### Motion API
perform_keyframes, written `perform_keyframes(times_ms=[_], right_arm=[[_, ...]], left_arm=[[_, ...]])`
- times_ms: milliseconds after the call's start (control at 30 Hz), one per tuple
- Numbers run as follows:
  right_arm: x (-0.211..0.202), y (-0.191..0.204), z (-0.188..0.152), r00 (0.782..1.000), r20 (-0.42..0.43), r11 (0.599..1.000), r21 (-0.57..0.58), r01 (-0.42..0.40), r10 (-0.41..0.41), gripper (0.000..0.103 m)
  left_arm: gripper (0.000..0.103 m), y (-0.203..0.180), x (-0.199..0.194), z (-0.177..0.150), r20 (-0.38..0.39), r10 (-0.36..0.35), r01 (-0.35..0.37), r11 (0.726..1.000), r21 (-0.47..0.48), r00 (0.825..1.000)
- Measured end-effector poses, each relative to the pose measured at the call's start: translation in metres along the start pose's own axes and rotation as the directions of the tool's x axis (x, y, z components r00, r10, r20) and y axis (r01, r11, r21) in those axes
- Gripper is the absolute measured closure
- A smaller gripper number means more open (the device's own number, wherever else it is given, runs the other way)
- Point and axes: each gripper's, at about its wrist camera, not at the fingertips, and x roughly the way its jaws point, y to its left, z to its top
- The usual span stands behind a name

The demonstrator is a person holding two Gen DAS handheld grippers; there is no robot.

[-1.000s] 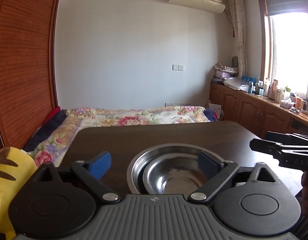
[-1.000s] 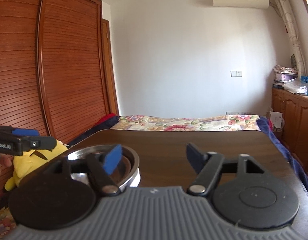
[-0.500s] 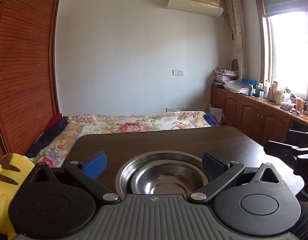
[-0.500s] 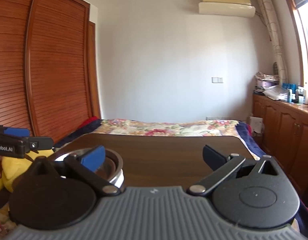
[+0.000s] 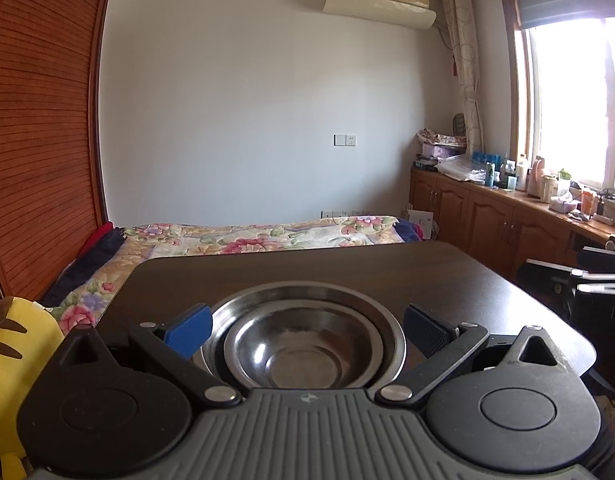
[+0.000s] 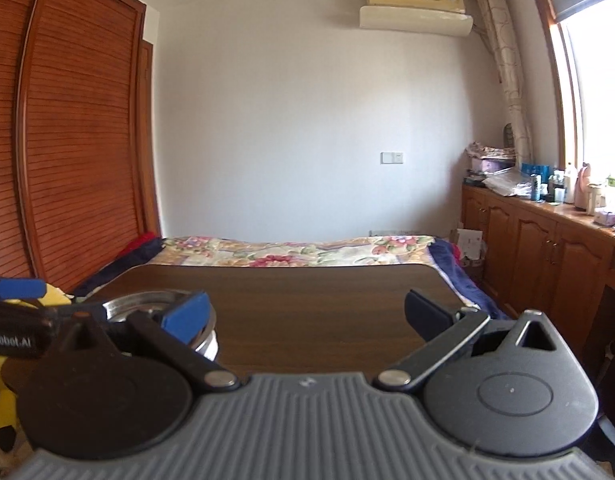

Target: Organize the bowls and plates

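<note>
Left wrist alone shows the small bowl (image 5: 303, 354) nested in the big bowl (image 5: 303, 300); both my grippers (image 5: 305, 326) (image 6: 305, 316) gape, empty.

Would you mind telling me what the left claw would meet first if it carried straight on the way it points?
Probably the stacked steel bowls: they sit between the left claw's open fingers, on the table. Depth is uncertain.
</note>
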Motion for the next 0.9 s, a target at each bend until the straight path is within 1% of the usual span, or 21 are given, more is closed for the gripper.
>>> perform_keyframes(times_ms=[100, 200, 300, 567, 900], right_arm=[[-0.002, 0.001, -0.003, 1.0, 0.003, 1.0, -0.001, 0.012, -0.012, 0.0], [-0.001, 0.001, -0.007, 1.0, -0.006, 1.0, 0.005, 0.004, -0.004, 0.0], [0.0, 0.002, -0.011, 1.0, -0.008, 1.0, 0.01, 0.006, -0.006, 0.0], [0.003, 0.005, -0.021, 1.0, -0.022, 1.0, 0.008, -0.004, 0.004, 0.0], [0.009, 0.01, -0.029, 0.999, -0.047, 1.0, -0.002, -0.005, 0.004, 0.0]], left_arm=[[0.0, -0.002, 0.001, -0.003, -0.003, 0.018, -0.018, 1.0, -0.004, 1.0], [0.0, -0.001, -0.001, -0.008, -0.001, 0.03, -0.03, 0.999, -0.014, 1.0], [0.0, -0.005, -0.004, -0.013, 0.011, 0.063, -0.063, 0.998, 0.01, 0.998], [0.0, -0.001, 0.001, -0.02, -0.011, 0.065, -0.065, 0.998, 0.007, 0.998], [0.0, 0.005, 0.007, -0.031, -0.02, 0.092, -0.092, 0.996, 0.006, 0.996]])
